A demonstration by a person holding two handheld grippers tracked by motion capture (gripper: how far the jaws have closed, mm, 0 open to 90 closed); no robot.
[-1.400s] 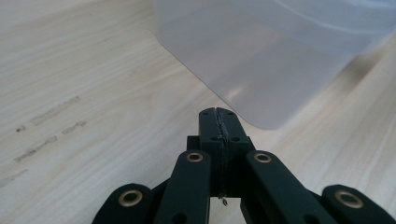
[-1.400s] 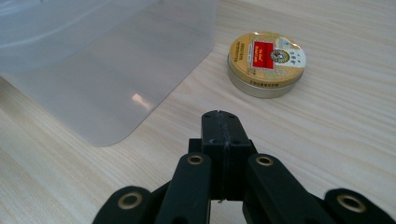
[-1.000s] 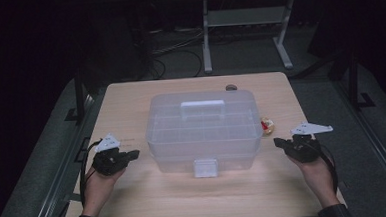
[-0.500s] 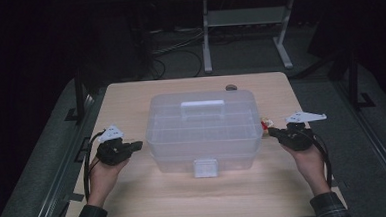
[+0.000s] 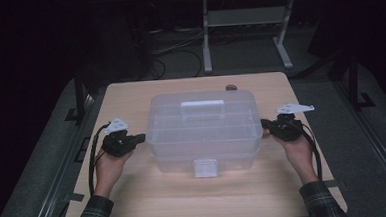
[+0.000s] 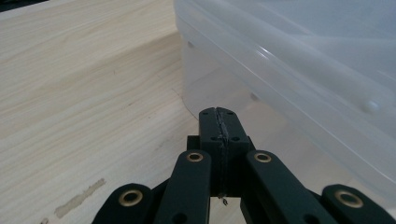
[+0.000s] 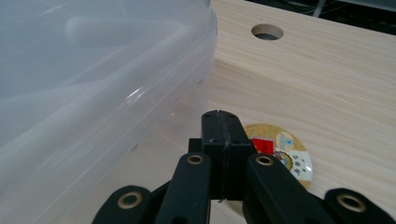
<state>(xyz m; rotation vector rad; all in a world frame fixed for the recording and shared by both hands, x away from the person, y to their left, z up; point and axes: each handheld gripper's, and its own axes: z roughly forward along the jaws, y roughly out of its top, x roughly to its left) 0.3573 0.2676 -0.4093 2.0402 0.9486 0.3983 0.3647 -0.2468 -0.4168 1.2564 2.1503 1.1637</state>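
Observation:
A clear plastic storage box (image 5: 204, 128) with a lid, a top handle and a white front latch (image 5: 205, 168) sits in the middle of the wooden table (image 5: 151, 201). My left gripper (image 5: 141, 137) is shut with nothing held, pointing at the box's left side close to its wall (image 6: 219, 88). My right gripper (image 5: 264, 123) is shut and bare too, tips near the box's right side (image 7: 140, 107). Both sets of jaws meet flat, as the left gripper view (image 6: 218, 122) and the right gripper view (image 7: 221, 125) show.
A round printed badge (image 7: 282, 154) lies on the table just under and right of my right gripper. A cable hole (image 5: 231, 88) is at the table's far edge. Black cables trail from both grippers. Desk legs and floor cables stand behind the table.
Both hands have moved inward and forward, from the table's outer edges to the left and right sides of the box. Jaws stayed shut.

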